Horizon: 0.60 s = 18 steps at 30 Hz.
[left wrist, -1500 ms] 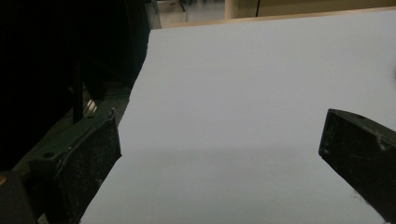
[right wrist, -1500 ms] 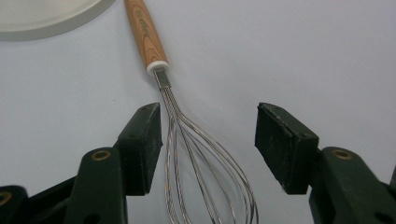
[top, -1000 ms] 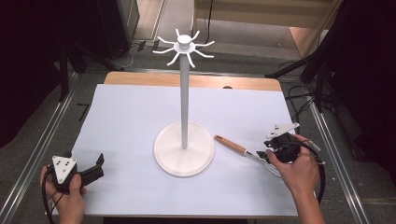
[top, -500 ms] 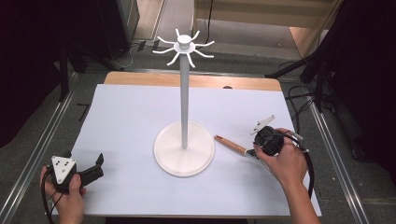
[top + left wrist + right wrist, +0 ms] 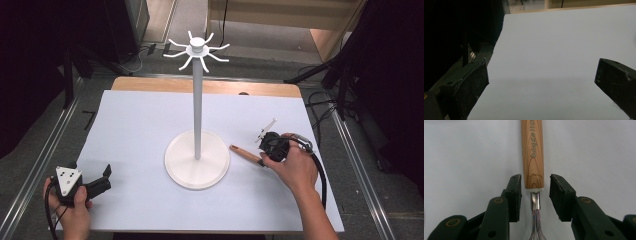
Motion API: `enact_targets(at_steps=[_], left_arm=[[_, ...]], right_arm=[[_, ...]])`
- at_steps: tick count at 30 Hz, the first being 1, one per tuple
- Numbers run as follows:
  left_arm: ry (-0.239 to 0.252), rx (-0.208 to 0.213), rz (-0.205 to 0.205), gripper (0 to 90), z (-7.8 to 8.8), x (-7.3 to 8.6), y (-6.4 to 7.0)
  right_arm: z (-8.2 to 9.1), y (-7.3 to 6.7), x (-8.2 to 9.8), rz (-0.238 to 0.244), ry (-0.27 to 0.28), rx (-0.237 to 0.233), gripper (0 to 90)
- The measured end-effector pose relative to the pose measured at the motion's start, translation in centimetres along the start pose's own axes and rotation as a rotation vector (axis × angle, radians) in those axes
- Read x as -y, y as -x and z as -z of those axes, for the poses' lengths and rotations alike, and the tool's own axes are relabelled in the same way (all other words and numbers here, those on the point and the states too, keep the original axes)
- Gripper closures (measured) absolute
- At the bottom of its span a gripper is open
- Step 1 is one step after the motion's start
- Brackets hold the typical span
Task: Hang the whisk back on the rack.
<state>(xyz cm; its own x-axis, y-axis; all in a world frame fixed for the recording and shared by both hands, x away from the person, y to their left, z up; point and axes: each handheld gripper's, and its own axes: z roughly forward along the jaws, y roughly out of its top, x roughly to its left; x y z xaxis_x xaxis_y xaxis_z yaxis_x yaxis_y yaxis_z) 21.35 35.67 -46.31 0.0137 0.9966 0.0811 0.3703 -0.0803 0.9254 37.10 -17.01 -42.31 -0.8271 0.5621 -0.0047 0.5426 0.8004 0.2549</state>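
Note:
A whisk with a wooden handle [image 5: 244,152] lies flat on the white table, just right of the stand's round base [image 5: 197,161]. In the right gripper view the handle [image 5: 532,155] runs straight up and its steel wires [image 5: 535,230] start at the bottom. My right gripper [image 5: 263,159] [image 5: 535,182] points down over it. Its jaws straddle the wire end of the handle, a thin gap on each side. My left gripper [image 5: 102,177] [image 5: 541,75] rests open at the table's front left corner, nothing between its jaws.
A tall white stand [image 5: 197,100] with several curved hooks [image 5: 197,50] at its top rises from the middle of the table. The white sheet [image 5: 135,125] ends in a wooden strip [image 5: 210,86] at the far edge. Metal rails [image 5: 45,160] flank the table.
My right gripper has moved left along the whisk and tipped downward, so its jaws now bracket the handle's end. The left gripper has stayed put.

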Motion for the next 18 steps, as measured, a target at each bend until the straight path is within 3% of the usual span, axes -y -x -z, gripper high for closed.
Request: enact_targets(at_steps=[9,18], left_arm=[[-0.005,-0.001,-0.005,0.0,0.0,0.0,0.0],[-0.008,0.005,-0.007,0.0,-0.1,0.0,0.0]], right_arm=[[-0.9,0.0,-1.0,0.0,-0.038,-0.02,63.0],[-2.0,-0.1,-2.2,0.005,-0.108,-0.002,68.1]])
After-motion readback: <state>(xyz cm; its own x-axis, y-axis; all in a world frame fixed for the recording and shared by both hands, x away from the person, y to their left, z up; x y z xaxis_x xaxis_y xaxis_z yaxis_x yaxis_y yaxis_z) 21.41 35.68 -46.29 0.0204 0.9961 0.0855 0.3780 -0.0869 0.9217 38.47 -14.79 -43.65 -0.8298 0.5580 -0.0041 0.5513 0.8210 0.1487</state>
